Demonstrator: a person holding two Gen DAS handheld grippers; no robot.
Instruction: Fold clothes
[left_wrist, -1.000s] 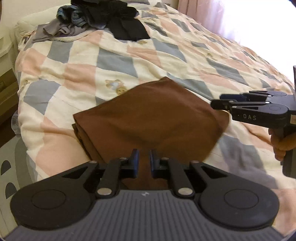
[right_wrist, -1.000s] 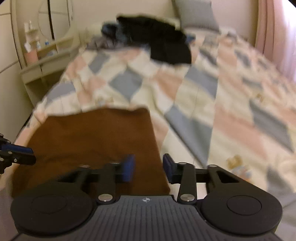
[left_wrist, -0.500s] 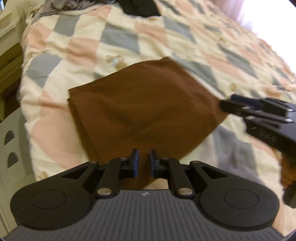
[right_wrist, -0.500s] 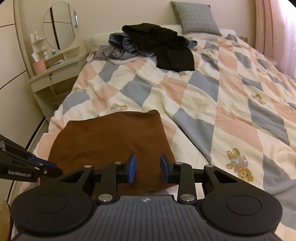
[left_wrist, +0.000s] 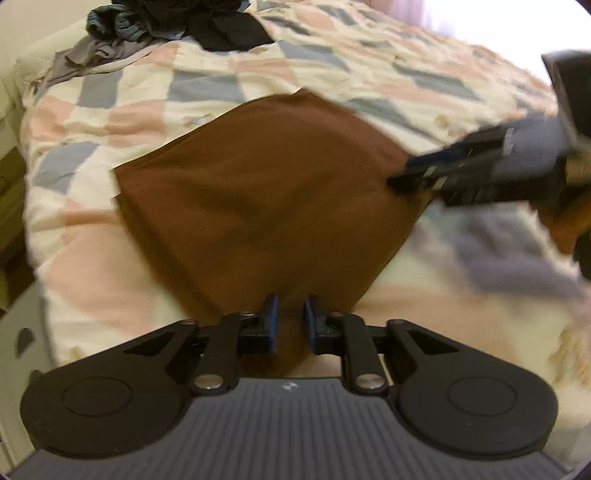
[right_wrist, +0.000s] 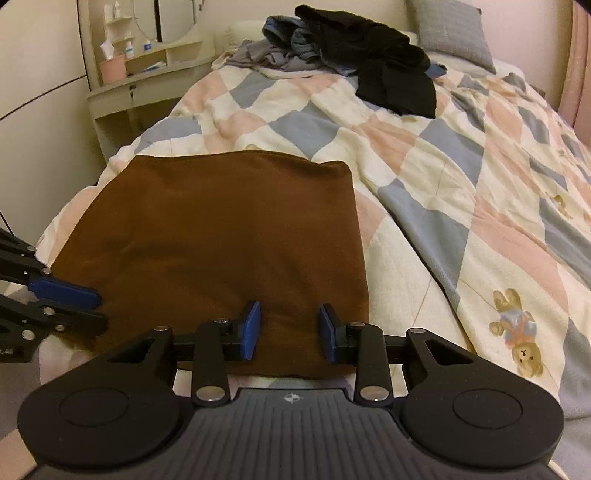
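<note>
**Brown cloth folded flat at the bed's near corner**

Checked quilt (right_wrist: 424, 155) covers a bed, with a heap of dark clothes (right_wrist: 354, 55) near the pillow end. On the near corner lies the brown cloth (right_wrist: 221, 236), a neat flat rectangle, with stacked layers showing along its left edge in the left wrist view.

It looks soft, light and limp: thin knit that will sag and slide out of its folds if lifted by one point. The quilt under it is yielding, so a pinch at an edge may gather bedding as well. Best hold, in my judgement, is at two corners of one edge, catching all layers together.

The left gripper (left_wrist: 290, 321) hovers over the near edge, fingers a narrow gap apart, nothing between them. The right gripper (right_wrist: 290, 332) stands wider apart over the near right part of the cloth, also empty.
</note>
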